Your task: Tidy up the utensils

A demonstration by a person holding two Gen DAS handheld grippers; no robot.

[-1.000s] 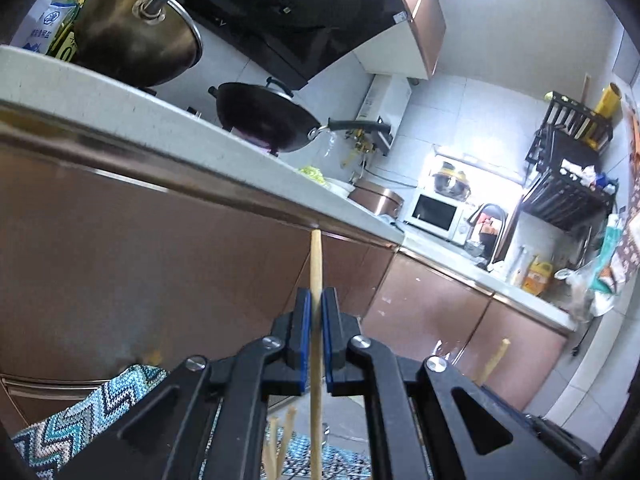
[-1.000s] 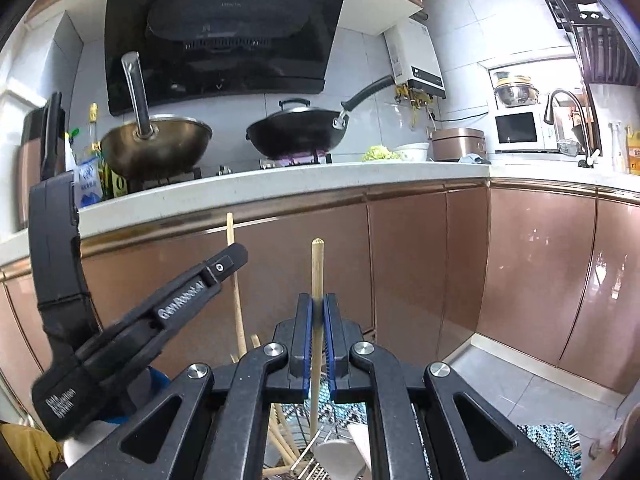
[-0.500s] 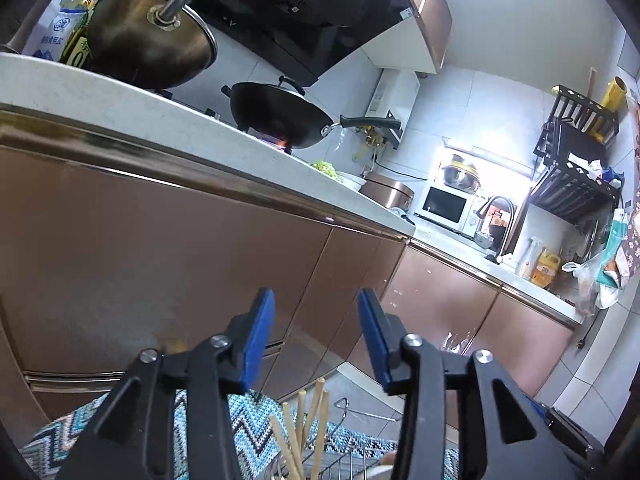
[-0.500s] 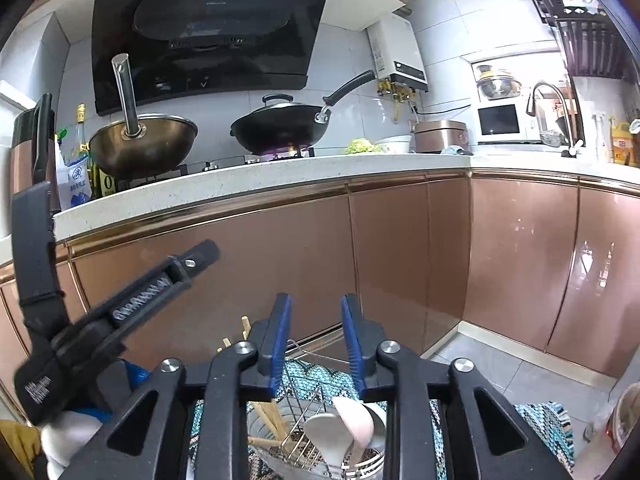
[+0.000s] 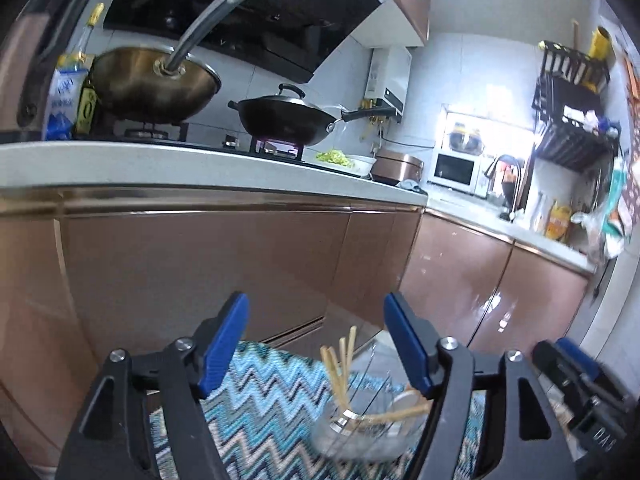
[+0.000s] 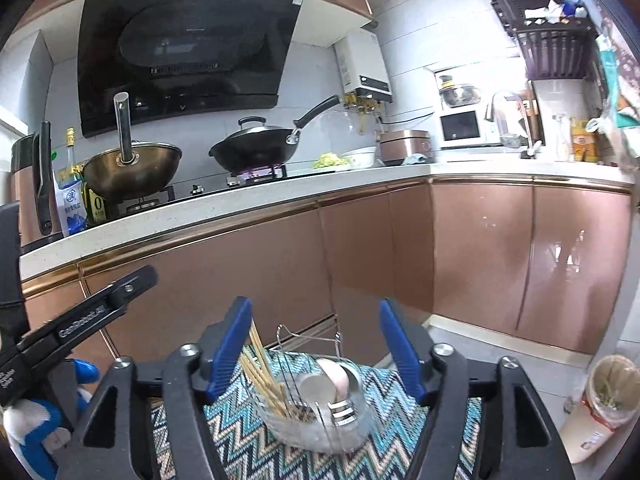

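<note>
A wire utensil holder (image 6: 320, 420) stands on a zigzag mat (image 6: 392, 404). Several wooden chopsticks (image 6: 264, 376) lean in its left part and pale spoons (image 6: 336, 376) sit in its right part. The holder also shows in the left wrist view (image 5: 360, 432) with the chopsticks (image 5: 340, 364) upright in it. My right gripper (image 6: 316, 348) is open and empty above the holder. My left gripper (image 5: 316, 348) is open and empty above it too. The left gripper's body shows at the left edge of the right wrist view (image 6: 80, 320).
Copper cabinet fronts (image 6: 480, 248) rise behind the mat under a white counter (image 6: 360, 184). A brass pan (image 6: 132, 168) and a black wok (image 6: 256, 152) sit on the stove. A paper cup (image 6: 600, 404) stands on the floor at the right.
Both grippers were shut on a wooden chopstick each one second ago. They opened, the chopsticks dropped into the holder, and both jaws have spread wider and tilted down toward the mat.
</note>
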